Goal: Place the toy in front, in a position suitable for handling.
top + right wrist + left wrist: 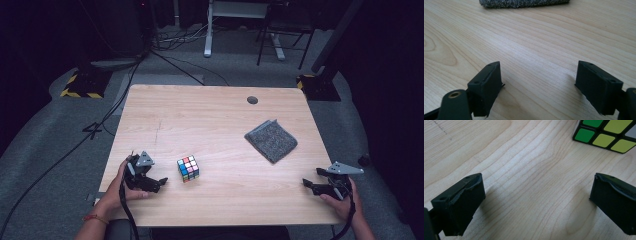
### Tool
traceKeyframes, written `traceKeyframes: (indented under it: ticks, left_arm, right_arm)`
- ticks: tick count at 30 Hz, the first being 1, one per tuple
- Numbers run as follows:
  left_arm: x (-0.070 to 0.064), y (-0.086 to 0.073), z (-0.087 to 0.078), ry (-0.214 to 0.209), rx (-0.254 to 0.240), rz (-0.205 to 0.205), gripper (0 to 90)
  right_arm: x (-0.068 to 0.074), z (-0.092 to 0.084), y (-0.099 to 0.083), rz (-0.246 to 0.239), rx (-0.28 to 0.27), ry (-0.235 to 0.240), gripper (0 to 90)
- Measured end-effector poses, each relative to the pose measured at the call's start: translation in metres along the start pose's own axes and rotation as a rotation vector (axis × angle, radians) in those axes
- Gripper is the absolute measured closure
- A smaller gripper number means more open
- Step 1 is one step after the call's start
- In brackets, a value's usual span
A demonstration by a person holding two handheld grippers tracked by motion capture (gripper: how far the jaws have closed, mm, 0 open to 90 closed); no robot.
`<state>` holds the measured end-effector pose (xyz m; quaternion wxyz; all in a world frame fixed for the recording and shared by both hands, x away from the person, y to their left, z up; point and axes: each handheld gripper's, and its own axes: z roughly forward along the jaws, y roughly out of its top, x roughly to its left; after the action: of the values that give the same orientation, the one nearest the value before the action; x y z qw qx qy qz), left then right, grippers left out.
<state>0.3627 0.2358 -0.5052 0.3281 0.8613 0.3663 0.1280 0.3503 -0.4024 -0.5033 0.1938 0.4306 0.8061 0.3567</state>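
Note:
A colourful puzzle cube (188, 168) rests on the wooden table (210, 115), near the front and left of centre. Its green and yellow side (607, 133) fills the top right corner of the left gripper view. My left gripper (160, 182) lies low on the table just left of the cube, jaws wide apart with bare wood between them (537, 195). A folded grey cloth (271, 140) lies right of centre; its near edge (524, 3) runs along the top of the right gripper view. My right gripper (307, 184) stands open at the front right, holding nothing (539, 85).
A dark round cable hole (252, 100) sits near the table's far edge. Beyond the table the grey floor carries cables, a white desk leg (207, 35) and yellow-black striped stand bases (82, 85). The person's hands hold both grippers close to the front edge.

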Motion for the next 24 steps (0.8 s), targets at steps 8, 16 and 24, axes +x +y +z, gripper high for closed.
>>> traceKeyframes:
  ticks: [8, 16, 24]
  left_arm:
    - [-0.007, 0.002, 0.002, -0.041, -0.001, 0.045, 0.0]
    - [-0.015, 0.002, 0.002, -0.051, 0.000, 0.061, 0.0]
    - [-0.024, 0.001, 0.002, -0.063, 0.001, 0.074, 0.1]
  right_arm:
    - [0.000, 0.000, 0.001, 0.002, 0.004, -0.004, 20.5]
    - [0.007, 0.001, 0.011, -0.044, 0.008, 0.015, 28.4]
    - [0.023, 0.008, 0.048, -0.144, -0.045, 0.025, 26.9]
